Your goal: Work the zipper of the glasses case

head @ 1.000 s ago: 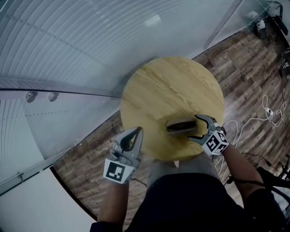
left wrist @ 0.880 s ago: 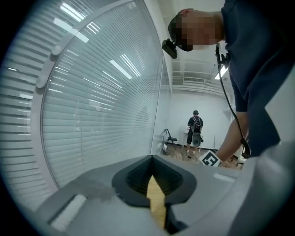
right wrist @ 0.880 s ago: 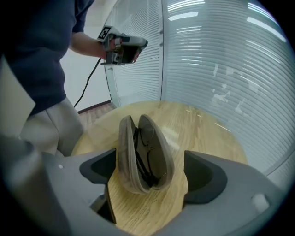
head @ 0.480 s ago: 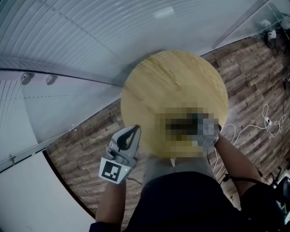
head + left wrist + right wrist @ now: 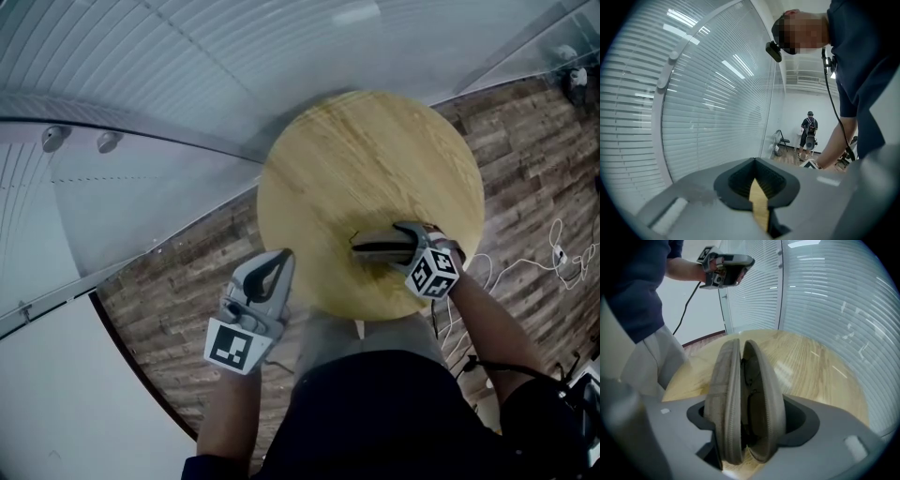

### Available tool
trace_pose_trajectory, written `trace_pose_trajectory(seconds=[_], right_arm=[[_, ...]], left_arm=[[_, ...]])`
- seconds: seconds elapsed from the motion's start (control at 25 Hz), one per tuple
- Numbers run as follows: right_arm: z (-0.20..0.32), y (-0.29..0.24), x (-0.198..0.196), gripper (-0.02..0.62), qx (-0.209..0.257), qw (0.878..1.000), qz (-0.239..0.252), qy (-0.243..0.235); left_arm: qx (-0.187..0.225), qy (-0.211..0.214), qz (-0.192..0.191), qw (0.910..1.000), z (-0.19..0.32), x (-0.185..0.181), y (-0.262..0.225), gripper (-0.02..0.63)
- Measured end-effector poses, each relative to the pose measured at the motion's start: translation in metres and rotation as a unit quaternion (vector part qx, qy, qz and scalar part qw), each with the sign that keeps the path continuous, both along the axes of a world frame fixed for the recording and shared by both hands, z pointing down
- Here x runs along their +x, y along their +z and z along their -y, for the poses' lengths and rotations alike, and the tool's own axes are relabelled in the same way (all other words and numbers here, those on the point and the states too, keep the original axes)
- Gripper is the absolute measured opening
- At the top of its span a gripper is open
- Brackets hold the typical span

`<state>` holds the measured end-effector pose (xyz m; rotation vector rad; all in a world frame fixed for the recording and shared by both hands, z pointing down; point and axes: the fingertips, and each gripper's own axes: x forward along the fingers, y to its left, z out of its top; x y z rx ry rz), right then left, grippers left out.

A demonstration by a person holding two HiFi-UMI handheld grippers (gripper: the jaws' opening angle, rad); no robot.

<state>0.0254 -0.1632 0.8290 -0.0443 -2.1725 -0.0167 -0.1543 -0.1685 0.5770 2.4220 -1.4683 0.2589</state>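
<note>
Closing on the glasses case [image 5: 367, 249] at the table's [image 5: 328, 159] near-right edge, the right gripper's [image 5: 394, 247] jaws are laid along its long axis; the left gripper [image 5: 280, 260], pressed together empty, is farther.

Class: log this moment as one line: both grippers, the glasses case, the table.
left gripper: shut, empty | right gripper: jaws closing on glasses case | glasses case: unzipped, gaping, on wooden table
</note>
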Motion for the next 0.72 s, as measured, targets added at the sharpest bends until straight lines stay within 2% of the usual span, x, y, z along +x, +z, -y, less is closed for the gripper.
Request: trace_pose_trajectory(seconds=[0.16, 0.32, 0.56, 0.72], right_arm=[[-0.002, -0.001, -0.007, 0.314, -0.04, 0.999, -0.001, 0.019], [0.0, -0.015, -0.01, 0.308, -0.073, 0.991, 0.061, 0.092], [0.009, -0.042, -0.011, 0.305, -0.071, 0.98, 0.119, 0.145], [0.02, -0.073, -0.01, 0.304, -0.075, 0.967, 0.165, 0.18]], left_arm=[[-0.003, 0.003, -0.005, 1.0, 0.0, 0.004, 0.0, 0.007], [-0.008, 0.01, 0.001, 0.9999, 0.0, 0.007, 0.0, 0.008], [-0.02, 0.008, 0.011, 0.9997, 0.004, 0.004, 0.008, 0.008], [-0.024, 0.015, 0.008, 0.9996, 0.004, 0.012, 0.006, 0.008]])
